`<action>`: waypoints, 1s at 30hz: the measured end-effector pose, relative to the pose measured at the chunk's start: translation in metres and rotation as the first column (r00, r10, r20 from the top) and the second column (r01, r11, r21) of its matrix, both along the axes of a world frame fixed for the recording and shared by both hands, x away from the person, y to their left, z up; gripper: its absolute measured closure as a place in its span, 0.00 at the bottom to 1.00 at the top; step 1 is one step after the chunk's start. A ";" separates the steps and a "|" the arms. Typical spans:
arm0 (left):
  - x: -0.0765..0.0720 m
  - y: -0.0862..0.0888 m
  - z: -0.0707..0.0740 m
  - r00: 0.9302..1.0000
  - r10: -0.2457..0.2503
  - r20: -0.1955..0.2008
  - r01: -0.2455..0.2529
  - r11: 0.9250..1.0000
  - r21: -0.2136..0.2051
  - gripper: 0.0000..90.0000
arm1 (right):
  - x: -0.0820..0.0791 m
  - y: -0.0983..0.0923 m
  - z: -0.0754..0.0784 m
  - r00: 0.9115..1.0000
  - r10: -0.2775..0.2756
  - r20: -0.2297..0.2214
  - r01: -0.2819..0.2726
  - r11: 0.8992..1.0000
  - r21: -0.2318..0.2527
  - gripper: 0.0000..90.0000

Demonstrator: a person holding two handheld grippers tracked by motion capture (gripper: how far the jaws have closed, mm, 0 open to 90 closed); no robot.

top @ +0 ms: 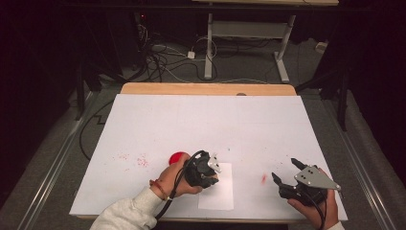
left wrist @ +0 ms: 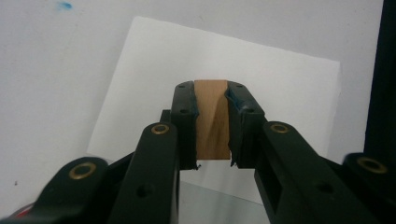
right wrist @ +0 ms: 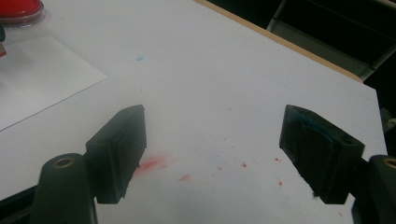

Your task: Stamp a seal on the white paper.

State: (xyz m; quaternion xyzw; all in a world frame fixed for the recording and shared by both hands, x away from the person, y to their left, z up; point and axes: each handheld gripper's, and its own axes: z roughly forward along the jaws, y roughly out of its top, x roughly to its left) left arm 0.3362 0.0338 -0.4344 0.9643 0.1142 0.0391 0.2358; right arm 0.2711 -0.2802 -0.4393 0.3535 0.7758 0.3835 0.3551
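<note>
A small wooden block (left wrist: pixel 212 119) is clamped between the jaws of my left gripper (left wrist: pixel 211 91), which points down over a white sheet of paper (left wrist: pixel 154 74). In the high view the left gripper (top: pixel 205 170) hangs over the sheet's (top: pixel 221 194) upper left corner near the table's front edge. A red round pad (top: pixel 177 157) lies just left of it; its rim shows in the right gripper view (right wrist: pixel 18 9). My right gripper (right wrist: pixel 212 149) stands open with nothing between its jaws, low over the table at the front right (top: pixel 286 176).
The table carries a white cover (top: pixel 206 120) with red smears (top: pixel 264 178) and specks (top: pixel 141 161). A wooden edge (top: pixel 206 88) runs along the far side. Beyond it are cables (top: pixel 158 57) on the floor and a desk frame (top: pixel 249 33).
</note>
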 end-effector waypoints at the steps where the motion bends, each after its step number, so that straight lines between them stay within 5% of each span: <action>1: 0.000 -0.001 -0.001 1.000 0.001 0.001 -0.001 1.000 0.004 0.82 | 0.000 0.000 0.000 1.000 0.000 0.000 0.000 1.000 0.000 0.25; 17: 0.004 -0.013 -0.015 0.999 -0.026 -0.031 0.027 0.999 0.039 0.82 | 0.000 0.000 0.000 1.000 0.004 -0.003 -0.004 1.000 -0.003 0.25; 30: 0.009 -0.008 -0.021 0.997 -0.012 -0.081 0.012 1.000 -0.007 0.82 | -0.001 0.000 0.000 1.000 0.004 0.000 -0.004 1.000 -0.006 0.25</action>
